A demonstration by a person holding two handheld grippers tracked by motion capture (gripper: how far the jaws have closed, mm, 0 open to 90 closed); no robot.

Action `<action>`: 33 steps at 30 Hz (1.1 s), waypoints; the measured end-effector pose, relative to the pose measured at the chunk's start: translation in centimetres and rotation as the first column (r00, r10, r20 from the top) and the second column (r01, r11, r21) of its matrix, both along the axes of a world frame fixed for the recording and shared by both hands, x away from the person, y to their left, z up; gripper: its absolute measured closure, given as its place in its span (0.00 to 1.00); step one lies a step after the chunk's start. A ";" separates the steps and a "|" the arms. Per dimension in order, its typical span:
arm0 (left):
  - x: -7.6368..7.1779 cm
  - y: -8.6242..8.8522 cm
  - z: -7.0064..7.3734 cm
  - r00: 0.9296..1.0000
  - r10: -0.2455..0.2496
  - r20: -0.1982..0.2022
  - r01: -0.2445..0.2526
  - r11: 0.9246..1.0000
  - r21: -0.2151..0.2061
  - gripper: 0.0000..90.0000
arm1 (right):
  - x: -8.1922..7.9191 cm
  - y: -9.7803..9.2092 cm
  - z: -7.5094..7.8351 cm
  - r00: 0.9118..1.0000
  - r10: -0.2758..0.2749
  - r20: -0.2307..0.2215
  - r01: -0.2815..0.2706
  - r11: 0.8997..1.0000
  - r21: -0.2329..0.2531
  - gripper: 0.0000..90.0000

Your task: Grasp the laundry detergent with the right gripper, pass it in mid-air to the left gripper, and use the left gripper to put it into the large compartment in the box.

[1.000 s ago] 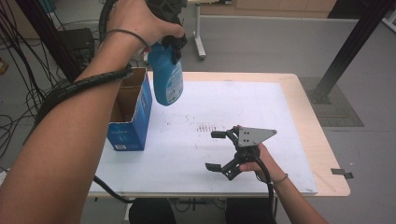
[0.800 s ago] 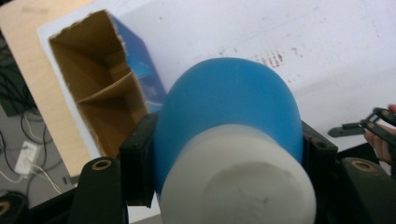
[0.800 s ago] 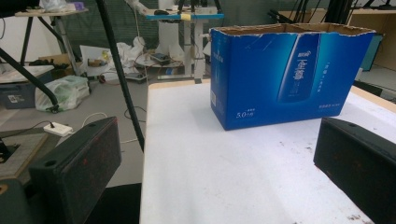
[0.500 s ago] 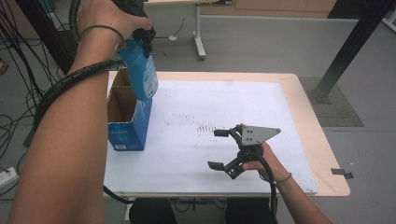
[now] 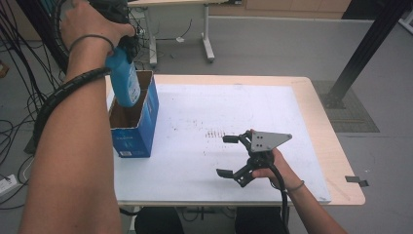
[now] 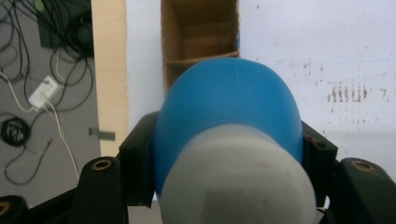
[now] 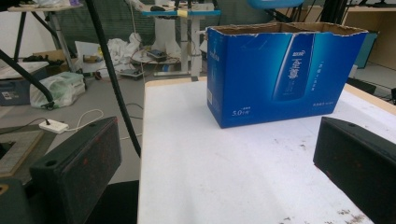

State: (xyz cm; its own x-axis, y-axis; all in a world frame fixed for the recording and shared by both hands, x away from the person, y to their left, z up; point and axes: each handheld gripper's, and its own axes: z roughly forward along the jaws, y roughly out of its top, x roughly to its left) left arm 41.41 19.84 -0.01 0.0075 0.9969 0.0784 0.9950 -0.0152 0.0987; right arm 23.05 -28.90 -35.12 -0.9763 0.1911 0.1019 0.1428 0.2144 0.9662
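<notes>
My left gripper (image 5: 125,46) is shut on a blue bottle (image 5: 123,83) with a white cap, which hangs upright over the open top of a blue carton box (image 5: 141,131) at the table's left side. In the left gripper view the bottle (image 6: 229,116) sits between both jaws, with the box's brown inside (image 6: 201,32) right below it. My right gripper (image 5: 224,156) rests low over the white table top (image 5: 195,112) near the front, open with nothing between its fingers. The right gripper view looks across the table at the box (image 7: 280,70) and the bottle's base (image 7: 273,3) above it.
The box has a cardboard divider inside (image 6: 201,59). Dark smudges (image 5: 214,134) mark the white sheet mid-table. Cables (image 6: 28,93) and a power adapter lie on the floor left of the table. A black post (image 5: 360,53) stands at the far right.
My left gripper has carried the bottle leftward, from over the table beside the box to above the box's open top. The right gripper has hardly moved.
</notes>
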 end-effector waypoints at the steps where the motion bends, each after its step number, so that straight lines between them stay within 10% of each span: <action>1: 0.0 0.2 -0.1 1.000 0.004 -0.003 -0.004 1.000 -0.004 0.42 | 0.0 0.0 0.0 1.000 -0.001 0.000 0.001 1.000 0.001 0.01; 33: 0.8 2.8 -7.0 0.998 0.016 -0.064 -0.019 0.999 -0.039 0.42 | 0.0 -0.4 0.1 1.000 -0.010 -0.001 0.010 1.000 -0.015 0.01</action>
State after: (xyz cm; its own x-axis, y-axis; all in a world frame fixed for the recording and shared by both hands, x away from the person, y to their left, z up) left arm 42.26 22.65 -6.98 -0.0061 0.9992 0.0384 0.9994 0.0047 0.0349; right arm 23.03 -29.32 -35.02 -0.9742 0.2020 0.1003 0.1463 0.2278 0.9626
